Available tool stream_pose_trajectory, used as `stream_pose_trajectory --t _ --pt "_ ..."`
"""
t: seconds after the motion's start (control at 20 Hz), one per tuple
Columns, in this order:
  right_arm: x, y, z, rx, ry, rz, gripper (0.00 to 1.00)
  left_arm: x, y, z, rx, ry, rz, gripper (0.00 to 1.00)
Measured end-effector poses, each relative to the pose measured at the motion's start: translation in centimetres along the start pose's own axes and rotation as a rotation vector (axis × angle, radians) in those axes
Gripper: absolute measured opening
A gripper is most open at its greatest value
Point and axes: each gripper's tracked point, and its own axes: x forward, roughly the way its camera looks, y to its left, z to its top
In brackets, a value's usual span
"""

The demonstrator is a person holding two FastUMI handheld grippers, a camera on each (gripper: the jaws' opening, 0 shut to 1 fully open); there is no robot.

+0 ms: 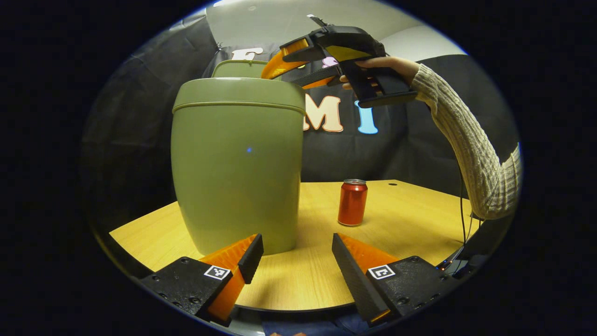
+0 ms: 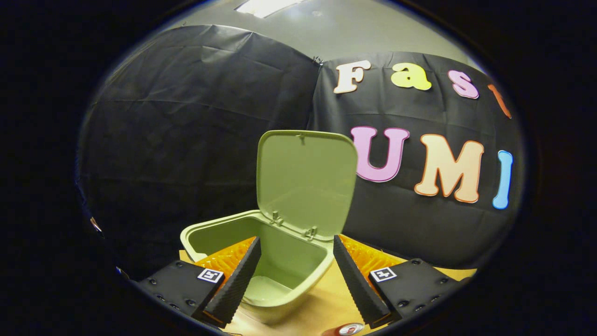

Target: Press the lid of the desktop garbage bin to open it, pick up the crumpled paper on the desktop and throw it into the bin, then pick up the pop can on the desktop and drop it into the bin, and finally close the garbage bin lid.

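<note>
Lid point(image 2: 305, 182) standing upright, bin point(image 1: 238, 163) open for dropping. Right gripper point(image 2: 294, 273) hovering over bin mouth, jaws spread wide, holding nothing. Left gripper point(image 1: 294, 261) waiting low at desk point(image 1: 410, 219), fingers apart, empty. Pop can point(image 1: 352, 202) standing just beside bin, probably next pick.

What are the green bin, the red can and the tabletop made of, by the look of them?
The bin looks like moulded plastic, matte olive green: smooth seamless walls, soft sheen, and moulded hinges under its raised lid. The pop can is probably thin metal: glossy red sides, bare silvery rim. The table looks like wood or a wood-look laminate, with a pale grain and a satin finish; I can't tell which.
</note>
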Motion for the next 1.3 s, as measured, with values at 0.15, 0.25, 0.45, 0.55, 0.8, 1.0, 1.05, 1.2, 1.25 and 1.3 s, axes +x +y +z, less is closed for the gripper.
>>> stream_pose_trajectory --t 0.15,0.25,0.45,0.55,0.8,1.0,1.05,1.2,1.25,1.3 --pt "-3.4 -4.3 -0.3 0.015 -0.041 -0.095 0.98 0.8 -1.5 0.7 0.007 -0.005 -0.038 0.91" --pt "-6.0 -7.3 -1.2 0.035 -0.055 -0.162 1.0 1.5 -2.9 1.2 0.009 -0.007 -0.072 0.91" --pt "-11.6 -12.6 -3.2 0.069 -0.085 -0.288 0.95 3.4 -6.0 2.3 0.02 -0.003 -0.146 0.92" --pt "-14.3 -14.3 -4.5 0.076 -0.096 -0.337 1.0 4.5 -7.5 3.0 0.033 -0.005 -0.178 0.92" --pt "-20.2 -17.4 -8.6 0.103 -0.111 -0.457 0.98 8.0 -9.8 4.3 0.021 0.003 -0.225 0.9" --pt "-23.8 -19.1 -12.9 0.105 -0.075 -0.55 0.98 11.0 -10.5 4.3 0.012 0.029 -0.227 0.92" --pt "-24.4 -19.3 -13.8 0.106 -0.068 -0.569 1.0 11.7 -10.5 4.2 0.014 0.038 -0.219 0.92" --pt "-26.0 -19.9 -17.0 0.137 -0.038 -0.618 0.98 13.2 -10.4 3.8 0.024 0.065 -0.196 0.92" --pt "-26.6 -20.1 -18.1 0.148 -0.025 -0.64 0.98 13.7 -10.6 3.5 0.026 0.075 -0.199 0.92" --pt "-27.1 -20.4 -19.0 0.157 -0.016 -0.659 0.98 14.1 -10.8 3.3 0.028 0.085 -0.199 0.92"
